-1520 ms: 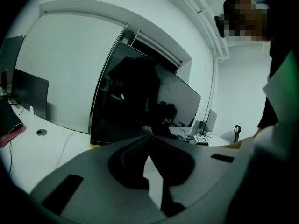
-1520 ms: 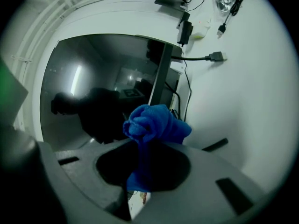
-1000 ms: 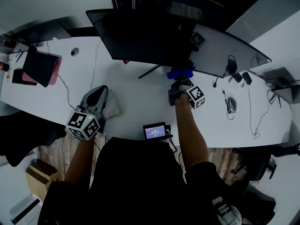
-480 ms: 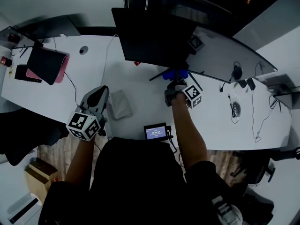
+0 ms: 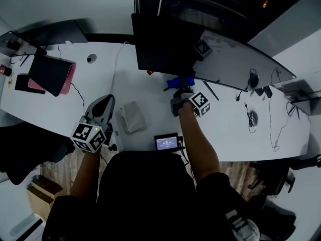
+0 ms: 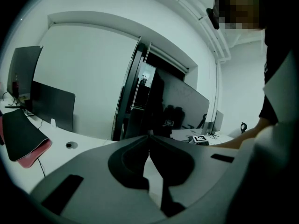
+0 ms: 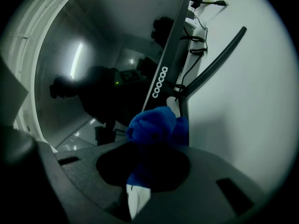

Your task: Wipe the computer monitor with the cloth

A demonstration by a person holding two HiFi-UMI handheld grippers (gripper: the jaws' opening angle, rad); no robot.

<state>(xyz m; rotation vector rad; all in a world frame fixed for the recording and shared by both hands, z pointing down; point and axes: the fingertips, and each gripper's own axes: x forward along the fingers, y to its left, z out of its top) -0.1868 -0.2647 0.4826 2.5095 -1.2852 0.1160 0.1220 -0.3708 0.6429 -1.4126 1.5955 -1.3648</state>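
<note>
**Head view, with both gripper views.** At 6 o'clock, on the near edge of the long white desk (image 5: 230, 129), lies a small black device with a lit screen (image 5: 166, 142). At 8 o'clock my left gripper (image 5: 106, 99) hangs over the desk. Its jaws meet at the tips with nothing between them, and its own view shows only bare desk through the gap behind the tips. Just at its 3 o'clock a folded grey cloth (image 5: 133, 117) lies flat, apart from both tools.

Near the centre my right gripper (image 5: 181, 91) is clamped on a bunched bright-blue cloth (image 5: 180, 81), which bulges past the jaws towards 12 o'clock. This cloth sits at the lower edge of the wide, dark, curved computer monitor (image 5: 165, 44), beside the black slanted stand leg (image 7: 215, 59). I cannot tell whether it touches the glass. Farther off, at 10 o'clock, lies a flat black-and-pink sleeve (image 5: 47, 72).

The step in hand, as I judge it, is to bring the blue cloth onto the screen and begin a stroke. To do it well I should:
- grip firmly and lead with the bulging wad, so that only fabric, never a jaw tip, meets the glass;
- lift clear of the stand leg;
- press lightly, since a panel on so thin a stand may rock;
- sweep in long overlapping passes from 9 o'clock towards 3 o'clock, following the curve.

The idle left gripper could steady the bezel if the panel sways.
</note>
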